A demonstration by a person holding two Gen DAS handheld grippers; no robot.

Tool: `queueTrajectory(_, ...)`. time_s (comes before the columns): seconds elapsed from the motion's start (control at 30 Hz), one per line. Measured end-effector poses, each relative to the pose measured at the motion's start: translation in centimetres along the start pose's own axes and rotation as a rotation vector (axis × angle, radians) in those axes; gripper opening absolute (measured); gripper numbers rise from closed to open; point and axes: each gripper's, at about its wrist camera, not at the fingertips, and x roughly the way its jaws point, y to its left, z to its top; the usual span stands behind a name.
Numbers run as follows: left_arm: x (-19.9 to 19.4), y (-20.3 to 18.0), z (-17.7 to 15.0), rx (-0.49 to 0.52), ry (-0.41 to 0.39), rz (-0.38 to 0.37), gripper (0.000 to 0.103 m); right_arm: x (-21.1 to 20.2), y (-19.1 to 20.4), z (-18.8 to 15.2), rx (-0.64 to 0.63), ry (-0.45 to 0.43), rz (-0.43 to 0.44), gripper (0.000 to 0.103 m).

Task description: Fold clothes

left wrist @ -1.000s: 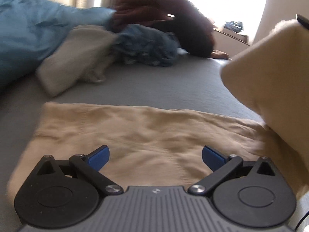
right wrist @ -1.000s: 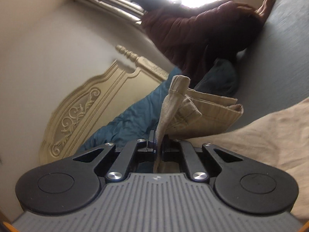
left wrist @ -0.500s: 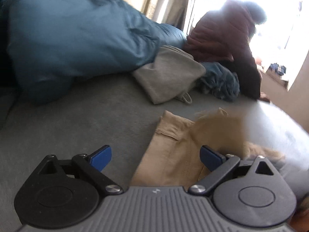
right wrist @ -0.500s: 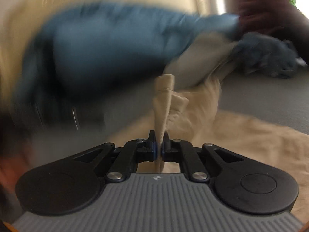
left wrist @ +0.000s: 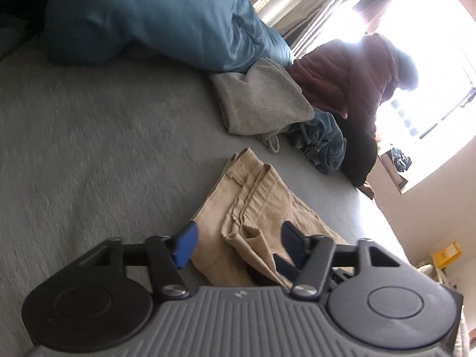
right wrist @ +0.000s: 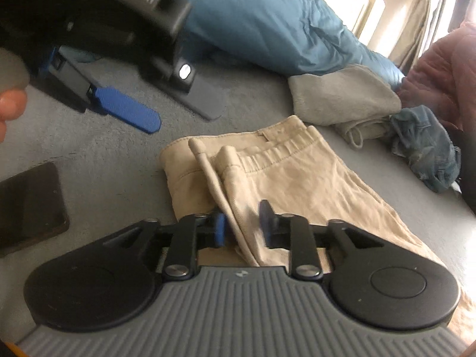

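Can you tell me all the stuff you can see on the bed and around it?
tan trousers: one, tan, folded on the bed in front of both grippers
grey garment: one, light grey, folded, behind the trousers
blue denim garment: one, faded blue, crumpled, right of the grey garment
blue duvet: one, teal, bunched at the back
phone: one, black, flat on the bed, left
bed: one, grey cover
person: one, dark red jacket, by the window
left gripper: black, blue pads, closing, over the trousers
right gripper: black, blue pads, opening, trouser fold between the pads
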Motion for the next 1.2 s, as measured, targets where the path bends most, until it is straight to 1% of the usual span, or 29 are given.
queueTrajectory(0.03, -0.1, 0.2, -0.1, -0.005, 0.000, 0.002, 0.051, 0.1, -0.3, 0.1, 0.021, -0.002, 0.007, 0.033)
queueTrajectory(0.07, -0.2, 0.2, -0.2, -0.003, -0.004, 0.009, 0.043, 0.0, -0.7, 0.1, 0.042, -0.015, 0.022, 0.046)
queueTrajectory(0.1, -0.3, 0.2, -0.3, 0.004, -0.009, 0.014, 0.042, -0.2, -1.1, 0.2, 0.064, -0.028, 0.039, 0.061)
queueTrajectory(0.17, -0.5, 0.1, -0.4, 0.023, -0.019, 0.025, 0.041, -0.6, -2.0, 0.2, 0.106, -0.055, 0.072, 0.063)
queueTrajectory(0.2, -0.6, 0.0, -0.5, 0.034, -0.025, 0.030, 0.040, -0.7, -2.0, 0.2, 0.104, -0.062, 0.072, 0.063)
queueTrajectory(0.3, -0.8, -0.2, -0.8, 0.040, -0.036, 0.053, 0.037, 0.1, -1.3, 0.3, 0.055, -0.053, 0.056, 0.063)
queueTrajectory(0.33, -0.8, -0.2, -0.9, 0.036, -0.038, 0.063, 0.035, 0.4, -1.1, 0.4, 0.041, -0.061, 0.057, 0.063)
queueTrajectory(0.37, -0.8, -0.4, -1.0, 0.042, -0.044, 0.100, 0.033, 0.6, -1.0, 0.5, 0.039, -0.071, 0.061, 0.061)
queueTrajectory(0.43, -0.6, -1.1, -1.1, 0.088, -0.062, 0.216, 0.029, 1.2, -1.1, 0.8, 0.059, -0.084, 0.093, 0.044)
queueTrajectory(0.47, -0.7, -1.1, -1.1, 0.090, -0.069, 0.235, 0.029, 1.5, -1.3, 0.9, 0.075, -0.080, 0.101, 0.022)
queueTrajectory(0.5, -0.8, -1.0, -1.0, 0.085, -0.076, 0.243, 0.029, 1.7, -1.5, 1.0, 0.091, -0.075, 0.108, 0.008)
queueTrajectory(0.57, -0.8, -0.8, -0.9, 0.072, -0.086, 0.266, 0.029, 1.5, -1.7, 1.4, 0.111, -0.100, 0.091, 0.005)
queueTrajectory(0.63, -0.8, -0.6, -0.7, 0.055, -0.095, 0.297, 0.026, 1.0, -1.7, 2.2, 0.123, -0.145, 0.072, 0.004)
queueTrajectory(0.73, -0.8, 0.0, -0.3, 0.009, -0.106, 0.309, 0.026, 0.1, -1.8, 3.3, 0.141, -0.212, 0.042, 0.005)
queueTrajectory(0.8, -0.8, 0.2, -0.1, -0.001, -0.108, 0.315, 0.026, 0.9, -1.2, 3.5, 0.113, -0.205, 0.050, 0.004)
queueTrajectory(0.87, -1.0, 0.2, -0.1, 0.002, -0.109, 0.319, 0.027, 2.3, -0.2, 2.9, 0.068, -0.162, 0.071, 0.005)
queueTrajectory(0.97, -1.2, 0.1, 0.0, 0.008, -0.123, 0.307, 0.027, 3.4, 0.6, 1.8, 0.045, -0.114, 0.114, 0.005)
queueTrajectory(1.03, -1.4, -0.1, 0.0, 0.018, -0.133, 0.292, 0.027, 3.4, 0.4, 1.6, 0.069, -0.117, 0.137, 0.006)
queueTrajectory(1.13, -1.4, -0.4, -0.1, 0.020, -0.137, 0.277, 0.027, 3.6, -0.7, 1.5, 0.154, -0.130, 0.179, 0.006)
queueTrajectory(1.17, -1.4, -0.6, -0.2, 0.019, -0.138, 0.273, 0.027, 3.5, -1.0, 1.6, 0.177, -0.140, 0.181, 0.006)
queueTrajectory(1.2, -1.5, -0.7, -0.2, 0.022, -0.140, 0.269, 0.027, 3.1, -1.1, 1.6, 0.193, -0.171, 0.165, 0.006)
